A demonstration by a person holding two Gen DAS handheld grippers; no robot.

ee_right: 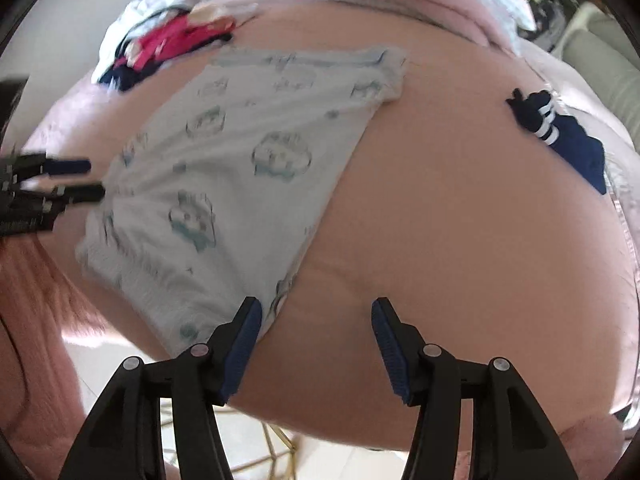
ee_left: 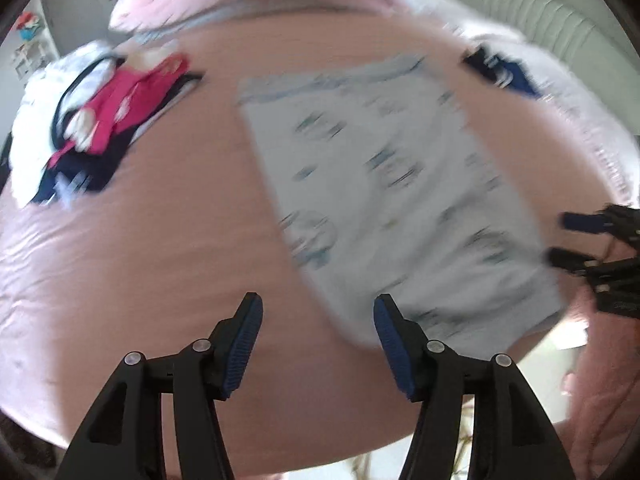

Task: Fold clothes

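Garment: a pale printed cloth (ee_left: 400, 200) lay flat mid-frame on the pink bed (ee_left: 160, 220), its near hem toward both grippers.
Left gripper (ee_left: 318, 336): jaws spread, nothing between them — hovering at the cloth's lower left edge.
Right gripper (ee_right: 316, 336): jaws spread and empty, its left finger over the cloth's lower right corner.
Handling: probably light, limp and thin; it would sag and crease when lifted, not slip.
Where to grip: likely the two near corners, pinching the hem edge so that both layers come up together.
Elsewhere: a heap (ee_left: 92, 120) at upper left; a navy item (ee_right: 560, 140) at upper right.
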